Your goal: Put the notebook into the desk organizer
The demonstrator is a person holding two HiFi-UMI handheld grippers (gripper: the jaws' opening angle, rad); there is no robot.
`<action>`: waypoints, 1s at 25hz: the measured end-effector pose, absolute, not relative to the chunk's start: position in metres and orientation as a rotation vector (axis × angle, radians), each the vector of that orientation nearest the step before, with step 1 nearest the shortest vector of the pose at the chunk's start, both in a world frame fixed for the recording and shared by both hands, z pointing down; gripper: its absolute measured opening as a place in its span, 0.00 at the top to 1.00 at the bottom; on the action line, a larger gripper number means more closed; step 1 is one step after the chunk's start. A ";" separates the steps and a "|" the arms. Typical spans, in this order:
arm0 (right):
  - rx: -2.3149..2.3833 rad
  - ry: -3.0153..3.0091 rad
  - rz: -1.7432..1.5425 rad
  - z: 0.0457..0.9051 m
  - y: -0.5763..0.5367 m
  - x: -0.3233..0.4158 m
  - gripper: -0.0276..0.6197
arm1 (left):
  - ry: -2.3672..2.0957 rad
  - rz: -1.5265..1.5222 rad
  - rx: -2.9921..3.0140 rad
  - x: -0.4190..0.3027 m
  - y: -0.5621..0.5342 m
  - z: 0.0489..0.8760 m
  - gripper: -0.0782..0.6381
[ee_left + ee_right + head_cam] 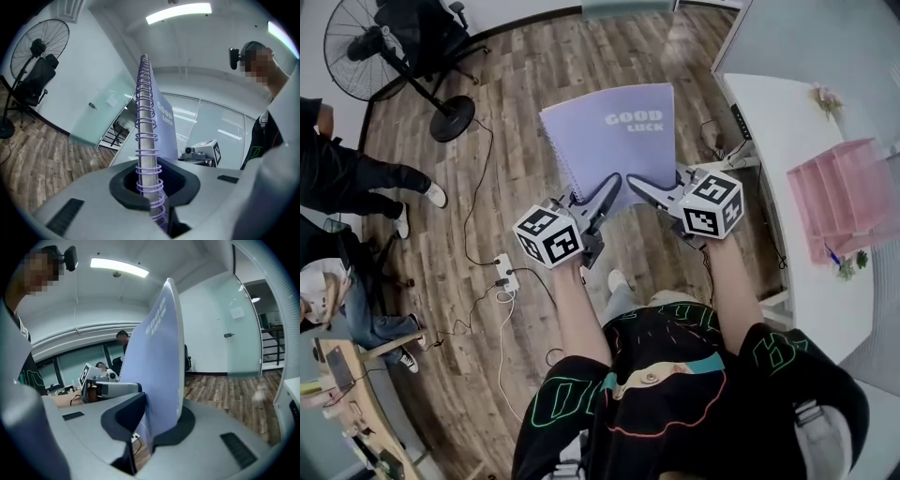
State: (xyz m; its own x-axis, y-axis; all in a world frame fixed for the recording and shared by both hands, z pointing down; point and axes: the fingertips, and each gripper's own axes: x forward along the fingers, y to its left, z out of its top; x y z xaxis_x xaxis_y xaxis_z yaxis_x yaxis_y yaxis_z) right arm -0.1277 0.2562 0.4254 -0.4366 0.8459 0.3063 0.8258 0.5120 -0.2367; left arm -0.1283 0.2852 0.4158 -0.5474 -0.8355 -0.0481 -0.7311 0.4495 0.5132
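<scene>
A lilac spiral notebook (609,141) with "GOOD LUCK" on its cover is held in the air over the wooden floor. My left gripper (607,189) is shut on its near edge at the spiral side. The wire spine (147,136) runs up between the jaws of that gripper (152,187). My right gripper (639,185) is shut on the same near edge, further right. In the right gripper view the cover (157,362) stands upright, pinched by the gripper (154,423). The pink desk organizer (848,197) stands on the white desk (769,122) at the right, well apart from the notebook.
A standing fan (384,56) and an office chair are at the far left. A power strip (504,272) with cables lies on the floor. People stand and sit at the left edge. A small plant (848,264) is beside the organizer.
</scene>
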 end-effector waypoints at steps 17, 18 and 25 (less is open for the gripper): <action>-1.342 -2.326 0.128 0.441 0.239 -0.199 0.87 | -2.433 -0.743 1.356 -0.200 0.268 0.432 0.84; -1.348 -2.329 0.134 0.439 0.238 -0.205 0.87 | -2.434 -0.734 1.358 -0.206 0.267 0.429 0.84; -1.351 -2.389 0.206 0.419 0.208 -0.247 0.87 | -2.421 -0.626 1.398 -0.249 0.237 0.407 0.84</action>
